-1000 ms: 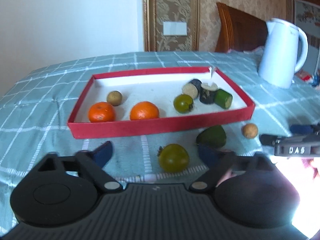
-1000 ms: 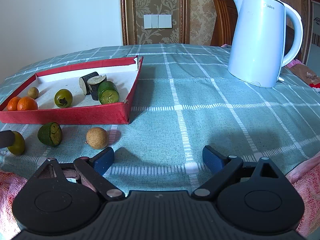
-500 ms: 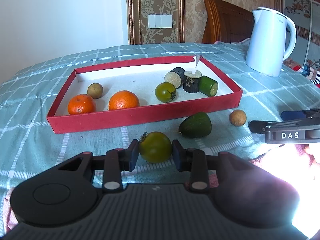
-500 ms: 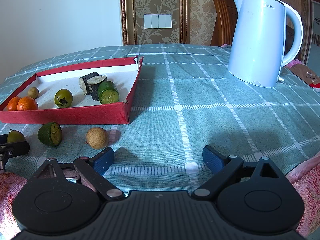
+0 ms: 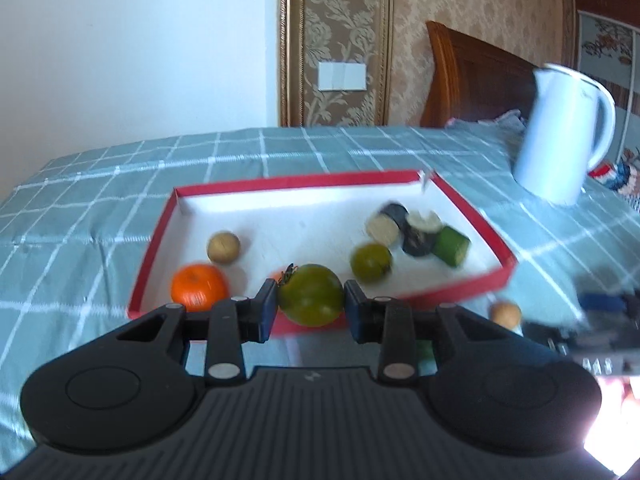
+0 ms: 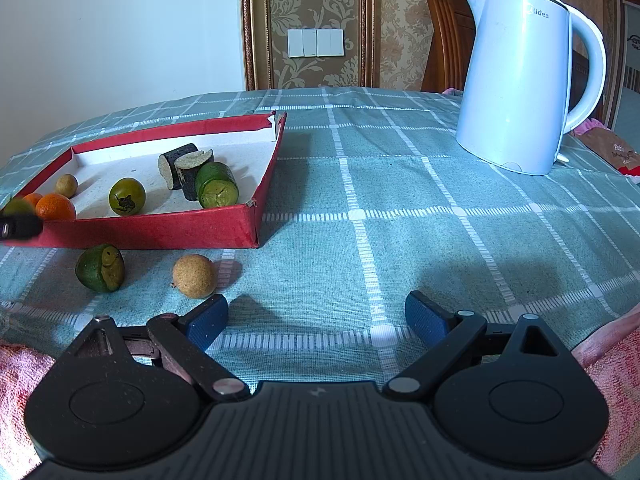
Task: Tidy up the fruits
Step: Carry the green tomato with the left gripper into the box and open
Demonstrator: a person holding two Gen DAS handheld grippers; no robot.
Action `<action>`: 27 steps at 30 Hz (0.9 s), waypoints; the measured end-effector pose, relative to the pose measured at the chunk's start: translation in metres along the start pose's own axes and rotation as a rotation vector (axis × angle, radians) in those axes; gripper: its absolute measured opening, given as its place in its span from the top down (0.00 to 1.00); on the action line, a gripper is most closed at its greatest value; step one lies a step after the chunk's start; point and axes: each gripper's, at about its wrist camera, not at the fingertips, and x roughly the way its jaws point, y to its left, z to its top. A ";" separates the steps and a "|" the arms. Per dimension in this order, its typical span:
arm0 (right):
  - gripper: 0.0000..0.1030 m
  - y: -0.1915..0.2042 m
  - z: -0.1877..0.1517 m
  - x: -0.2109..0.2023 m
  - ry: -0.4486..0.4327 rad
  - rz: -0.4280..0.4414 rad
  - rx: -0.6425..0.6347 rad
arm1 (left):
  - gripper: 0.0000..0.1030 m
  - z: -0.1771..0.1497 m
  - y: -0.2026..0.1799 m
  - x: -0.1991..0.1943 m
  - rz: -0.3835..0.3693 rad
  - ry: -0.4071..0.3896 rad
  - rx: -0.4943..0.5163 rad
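The left tool (image 5: 310,311) is closed on a green tomato (image 5: 311,295), its two pads pressed against the fruit's sides, and holds it raised in front of the near wall of the red tray (image 5: 160,248). The right tool (image 6: 316,318) rests low over the checked tablecloth (image 6: 400,200) with its blue pads spread wide and nothing between them.

Inside the tray lie a mandarin (image 5: 199,287), a second one largely hidden behind the held tomato, a longan (image 5: 223,246), a smaller green tomato (image 5: 371,262) and three cut cylinder pieces (image 5: 416,233) bunched near the right wall. So most of the sorting looks finished.

Outside on the bench, two items remain just before the tray's front wall: a green avocado-like fruit (image 6: 100,267) and a tan longan (image 6: 194,276), the latter close to the right tool's left pad. A white kettle (image 6: 520,80) stands well apart. By my reading, the held tomato needs setting in the tray, then those two follow.
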 end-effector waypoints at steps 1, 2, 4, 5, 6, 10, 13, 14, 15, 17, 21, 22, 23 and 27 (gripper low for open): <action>0.07 0.000 0.000 0.000 0.000 0.000 0.000 | 0.69 0.005 0.003 0.005 0.005 -0.004 -0.005; 0.07 0.000 0.000 0.000 0.000 0.000 0.000 | 0.69 0.010 0.004 0.009 0.012 -0.005 -0.006; 0.07 0.000 0.000 0.000 0.000 0.000 0.000 | 0.69 0.018 0.007 0.021 0.032 -0.003 -0.005; 0.07 0.000 0.000 0.000 0.000 0.000 0.000 | 0.69 0.022 0.009 0.028 0.040 0.000 -0.003; 0.07 0.000 0.000 0.000 0.000 0.000 0.000 | 0.69 0.025 0.010 0.033 0.046 0.004 -0.001; 0.07 0.000 0.000 0.000 0.000 0.000 0.000 | 0.69 0.035 0.015 0.058 0.061 0.024 -0.012; 0.07 0.000 0.000 0.000 0.000 0.000 0.000 | 0.69 0.038 0.018 0.073 0.061 0.046 -0.024; 0.07 0.000 0.000 0.000 0.000 0.000 0.000 | 0.69 0.039 0.019 0.079 0.064 0.052 -0.026; 0.07 0.000 0.000 0.000 0.000 0.000 0.000 | 0.69 0.039 0.020 0.084 0.068 0.058 -0.025; 0.07 0.000 0.000 0.000 0.000 0.000 0.000 | 0.69 0.038 0.021 0.090 0.076 0.067 -0.026; 0.07 0.000 0.000 0.000 0.000 0.000 0.000 | 0.69 0.034 0.027 0.104 0.081 0.109 -0.050; 0.07 0.000 0.000 0.000 0.000 0.000 0.000 | 0.69 0.033 0.029 0.106 0.077 0.116 -0.060; 0.07 0.000 0.000 0.000 0.000 0.000 0.000 | 0.69 0.032 0.030 0.107 0.073 0.116 -0.068; 0.07 0.000 0.000 0.000 0.000 0.000 0.000 | 0.69 0.031 0.029 0.106 0.075 0.110 -0.063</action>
